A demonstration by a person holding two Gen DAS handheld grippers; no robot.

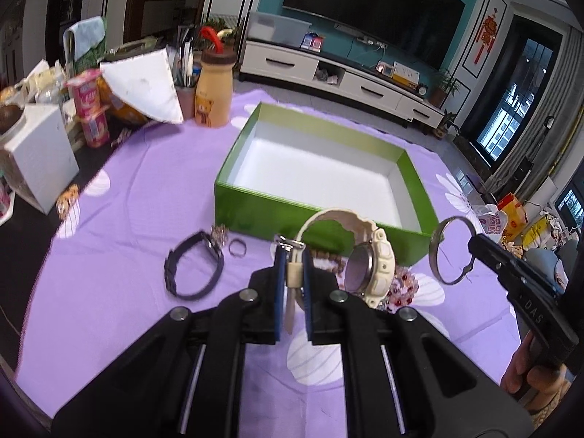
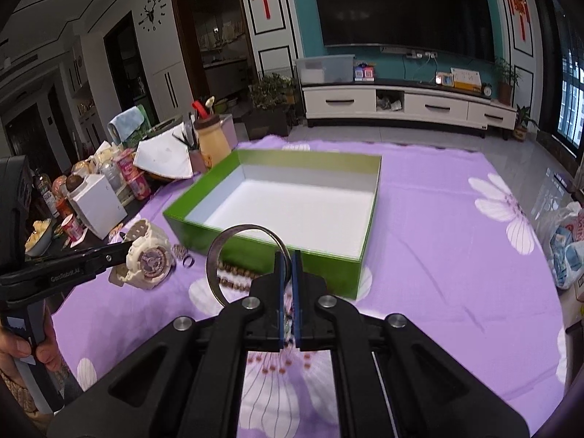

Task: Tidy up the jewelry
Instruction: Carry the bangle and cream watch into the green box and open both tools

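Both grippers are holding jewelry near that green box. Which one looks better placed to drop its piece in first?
Probably the right gripper: its silver bangle hangs just before the green box wall. The left gripper holds the white watch slightly farther back, left of the box in the right view.

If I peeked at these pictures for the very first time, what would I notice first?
Probably the big green box with its bare white inside, sitting open in the middle of the purple flowered cloth. Just in front of it, the left gripper pinches the strap of a chunky cream watch, and the right gripper pinches a thin metal bangle, both lifted off the cloth.
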